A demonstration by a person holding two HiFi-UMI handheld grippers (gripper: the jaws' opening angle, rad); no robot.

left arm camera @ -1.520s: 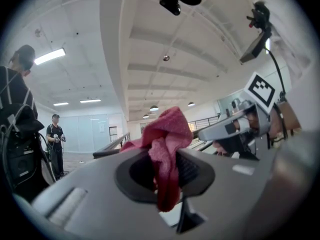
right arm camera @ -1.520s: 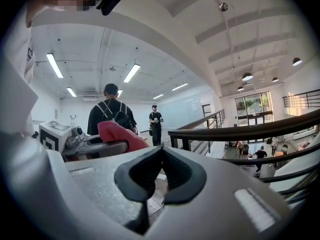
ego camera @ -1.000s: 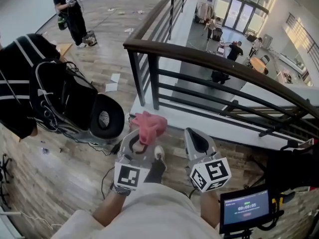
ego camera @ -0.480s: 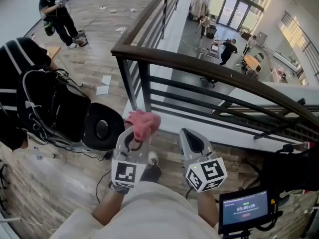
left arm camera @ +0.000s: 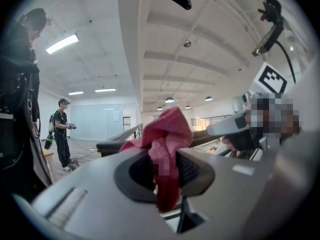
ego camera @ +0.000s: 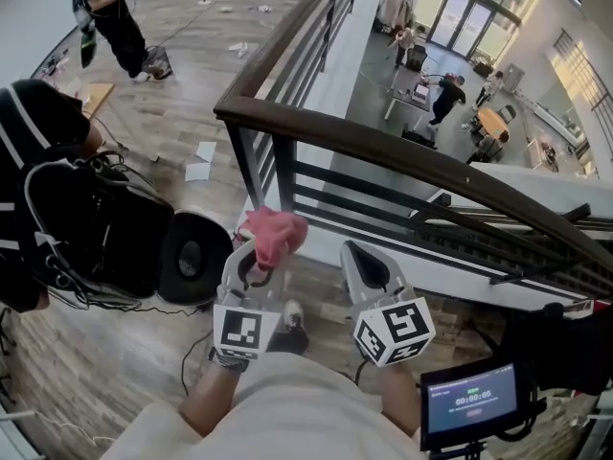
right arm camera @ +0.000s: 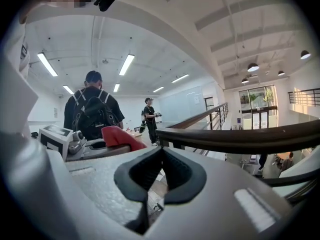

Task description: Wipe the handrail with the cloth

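A dark brown handrail point(ego camera: 383, 149) tops a black metal railing and runs from the corner post at the left down to the right. My left gripper point(ego camera: 261, 255) is shut on a bunched pink cloth point(ego camera: 272, 232), which sticks out past its tips and sits below the rail, just short of the bars. In the left gripper view the cloth point(left arm camera: 167, 154) is pinched between the pads. My right gripper point(ego camera: 359, 258) is beside it with its jaws together and nothing in them. The rail point(right arm camera: 240, 139) crosses ahead of it in the right gripper view.
A person with a black backpack point(ego camera: 86, 228) stands close at my left, next to a round black object point(ego camera: 192, 257) on the wood floor. Another person point(ego camera: 110, 17) stands far back. Beyond the railing is a drop to a lower floor point(ego camera: 421, 75). A small screen point(ego camera: 469, 402) is at lower right.
Both grippers and the view have shifted along the railing; the corner post and the backpack now sit further left. The cloth stays pinched in the left gripper.
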